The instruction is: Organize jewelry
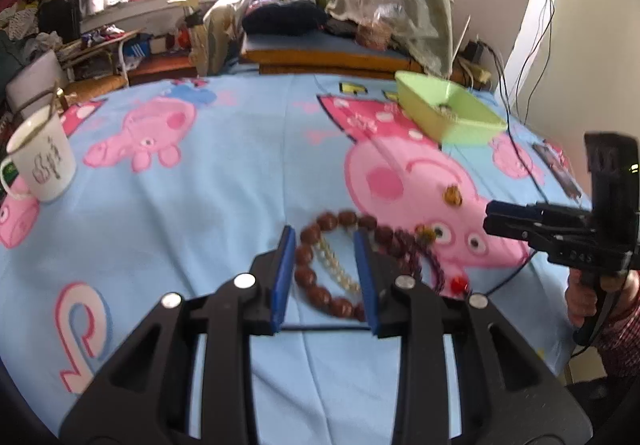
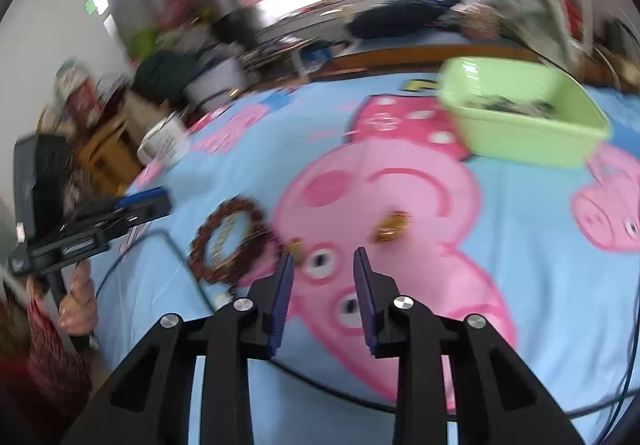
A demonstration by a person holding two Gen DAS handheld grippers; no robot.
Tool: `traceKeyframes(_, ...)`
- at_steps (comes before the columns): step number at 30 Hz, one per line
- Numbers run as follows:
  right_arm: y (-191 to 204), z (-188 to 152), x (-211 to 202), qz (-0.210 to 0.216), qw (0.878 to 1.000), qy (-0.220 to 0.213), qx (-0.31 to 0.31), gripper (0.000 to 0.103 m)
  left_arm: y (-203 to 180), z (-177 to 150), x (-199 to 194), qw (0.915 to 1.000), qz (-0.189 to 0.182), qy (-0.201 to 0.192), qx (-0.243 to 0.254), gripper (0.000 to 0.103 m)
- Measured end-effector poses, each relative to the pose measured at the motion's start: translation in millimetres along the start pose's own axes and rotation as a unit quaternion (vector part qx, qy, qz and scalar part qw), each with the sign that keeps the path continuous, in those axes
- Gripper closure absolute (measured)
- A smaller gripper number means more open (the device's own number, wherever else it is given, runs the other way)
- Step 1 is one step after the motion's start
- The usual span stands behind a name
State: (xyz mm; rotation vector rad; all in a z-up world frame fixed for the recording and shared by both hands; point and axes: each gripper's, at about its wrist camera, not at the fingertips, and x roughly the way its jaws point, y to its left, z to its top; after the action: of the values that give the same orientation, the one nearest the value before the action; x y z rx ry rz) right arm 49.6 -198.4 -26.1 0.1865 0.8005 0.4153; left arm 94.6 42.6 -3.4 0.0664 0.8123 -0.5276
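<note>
Beaded jewelry laid out on a cartoon-print blue cloth, green tray at the far right.

Brown bead bracelet: largest piece, a closed loop of hard round beads on a cord, likely light, limp as a whole and slick bead to bead; best pinched across one side of the ring. Its oval runs near-to-far between the spread fingers of the left gripper, which hold nothing. Pale pearl strand: lies inside that loop, thin, limp, probably fragile. Dark purple strand: trails rightward to a red bead. Small amber piece: apart, farther off, compact; no clear axis. Right gripper: fingers spread, empty, above the cloth short of this piece.
</note>
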Motion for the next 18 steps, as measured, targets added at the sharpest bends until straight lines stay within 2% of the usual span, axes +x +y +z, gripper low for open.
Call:
traceKeyframes(3, 19, 0, 14, -0.008, 0.999, 0.017, -0.042, 0.103, -2, -3, 3, 0.9999, -0.013, 0.007, -0.006, 0.074)
traceKeyframes(6, 15, 5, 27, -0.006, 0.999, 0.029, -0.029, 0.103, -13, -1, 3, 0.9992, -0.040, 0.005, 0.000, 0.074)
traceKeyframes(9, 16, 16, 40, -0.011, 0.999, 0.032, -0.038, 0.103, -29, 0, 4, 0.9985, -0.051, 0.004, 0.020, 0.074)
traceKeyframes(13, 11, 19, 58, 0.011, 0.997, 0.059, -0.044, 0.103, -46, -2, 9, 0.9976, -0.057, 0.009, 0.037, 0.074)
traceKeyframes(15, 8, 17, 52, 0.013, 0.997, 0.059, -0.045, 0.103, -54, -6, 9, 0.9968, -0.065, 0.011, 0.045, 0.074)
traceKeyframes(18, -2, 5, 32, -0.009, 0.997, 0.049, -0.052, 0.103, -70, -15, 13, 0.9942, -0.079, 0.025, 0.069, 0.074)
